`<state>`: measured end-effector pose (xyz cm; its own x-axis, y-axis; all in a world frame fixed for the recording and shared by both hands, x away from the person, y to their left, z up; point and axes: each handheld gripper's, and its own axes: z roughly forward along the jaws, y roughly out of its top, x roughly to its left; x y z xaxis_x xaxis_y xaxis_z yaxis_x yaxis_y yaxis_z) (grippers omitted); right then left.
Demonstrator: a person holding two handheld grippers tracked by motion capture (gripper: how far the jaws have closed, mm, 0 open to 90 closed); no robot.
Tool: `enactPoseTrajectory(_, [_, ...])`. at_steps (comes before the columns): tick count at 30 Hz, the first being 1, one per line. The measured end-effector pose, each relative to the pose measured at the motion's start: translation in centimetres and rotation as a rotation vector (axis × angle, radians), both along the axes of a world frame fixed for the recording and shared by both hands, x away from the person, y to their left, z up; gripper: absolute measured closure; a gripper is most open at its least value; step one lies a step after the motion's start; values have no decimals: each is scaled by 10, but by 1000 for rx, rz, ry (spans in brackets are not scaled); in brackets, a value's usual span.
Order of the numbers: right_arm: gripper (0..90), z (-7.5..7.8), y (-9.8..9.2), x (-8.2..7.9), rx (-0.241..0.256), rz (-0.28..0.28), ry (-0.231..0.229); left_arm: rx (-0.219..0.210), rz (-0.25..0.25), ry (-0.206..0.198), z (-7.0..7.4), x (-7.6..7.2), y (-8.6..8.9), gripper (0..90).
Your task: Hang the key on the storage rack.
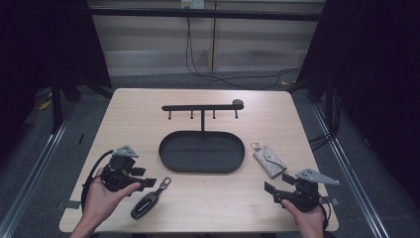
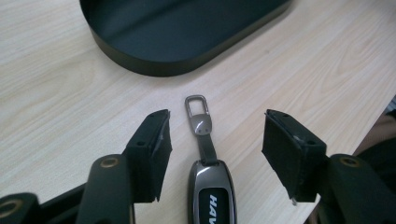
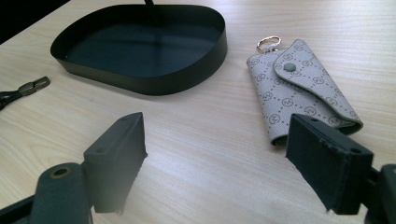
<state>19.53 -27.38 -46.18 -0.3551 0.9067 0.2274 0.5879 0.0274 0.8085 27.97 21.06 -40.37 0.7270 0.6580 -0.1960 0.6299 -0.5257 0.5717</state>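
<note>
A pale wooden desk [image 1: 208,198] is seen. At lower left, the key fob [image 1: 144,205] lies lengthwise between the left gripper's [image 2: 212,140] open jaws. At lower right, the right gripper [image 1: 273,191] is held open, empty, near the pouch [image 1: 269,160].

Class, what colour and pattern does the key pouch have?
Pale grey key pouch with a repeating monogram print; clearest in the right gripper view.

Dark grey glossy car key fob with black strap and metal clip [image 2: 211,186] lies flat on the light wood surface [image 2: 56,93], clip end toward the black oval tray [image 2: 154,65], clear of its rim. White lettering, partly cut off.
</note>
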Motion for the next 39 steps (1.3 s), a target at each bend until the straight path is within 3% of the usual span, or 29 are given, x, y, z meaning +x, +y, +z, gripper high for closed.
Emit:
enactPoseTrajectory(2, [177,0,0,0,4,1,1,38,-15,12,1,3,-4,440])
enactPoseTrajectory(4, [176,0,0,0,4,2,1,43,-21,21,0,4,-6,454])
enactPoseTrajectory(13, [172,-1,1,1,-2,15,4,143,-65,104,-7,16,-23,469])
enactPoseTrajectory(23, [171,-2,1,1,-3,14,15,201,-58,150,-10,29,-33,508])
enactPoseTrajectory(31, [171,-2,1,1,-8,13,18,234,-66,162,-16,35,-40,499])
enactPoseTrajectory(39, [172,-2,1,1,-13,15,20,251,-74,231,-28,44,-46,503])
